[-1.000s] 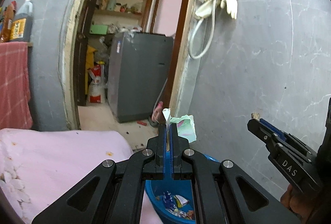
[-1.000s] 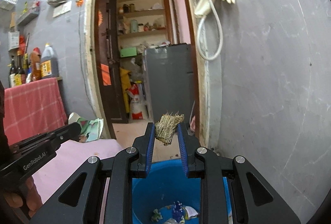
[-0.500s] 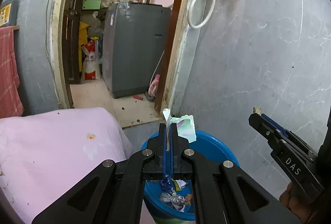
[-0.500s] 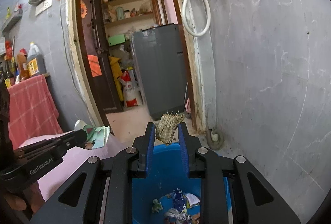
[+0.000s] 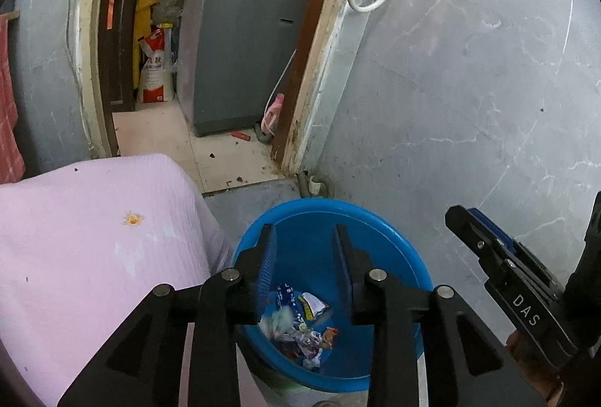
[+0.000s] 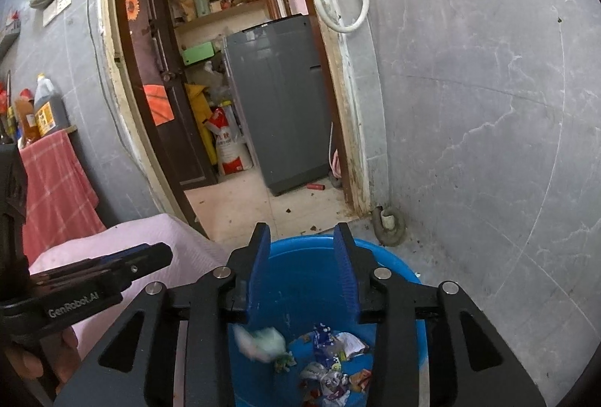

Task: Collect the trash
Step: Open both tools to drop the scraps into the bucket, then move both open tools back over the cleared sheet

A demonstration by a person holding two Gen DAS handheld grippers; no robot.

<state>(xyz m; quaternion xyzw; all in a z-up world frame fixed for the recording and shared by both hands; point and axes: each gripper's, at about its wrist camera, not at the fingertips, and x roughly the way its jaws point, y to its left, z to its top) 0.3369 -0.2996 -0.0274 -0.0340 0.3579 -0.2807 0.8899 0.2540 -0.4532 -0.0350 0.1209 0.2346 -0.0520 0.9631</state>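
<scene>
Where legible, right tool [image 5: 484, 241]: "DAS".

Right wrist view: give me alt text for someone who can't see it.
The right tool, jaws open and empty, hangs over a blue bin holding wrappers, a pale green scrap blurred inside. The left tool is at left, over a pink sheet.

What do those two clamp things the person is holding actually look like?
Both are matte black plastic tools. Each has two flat fingers lined with ribbed blue pads, driven by angular black linkage bars with triangular cut-outs and round silver pivot pins. The left gripper carries white "GenRobot.AI" lettering on its side; the right gripper reads "DAS". No cables or sleeves are visible.
</scene>
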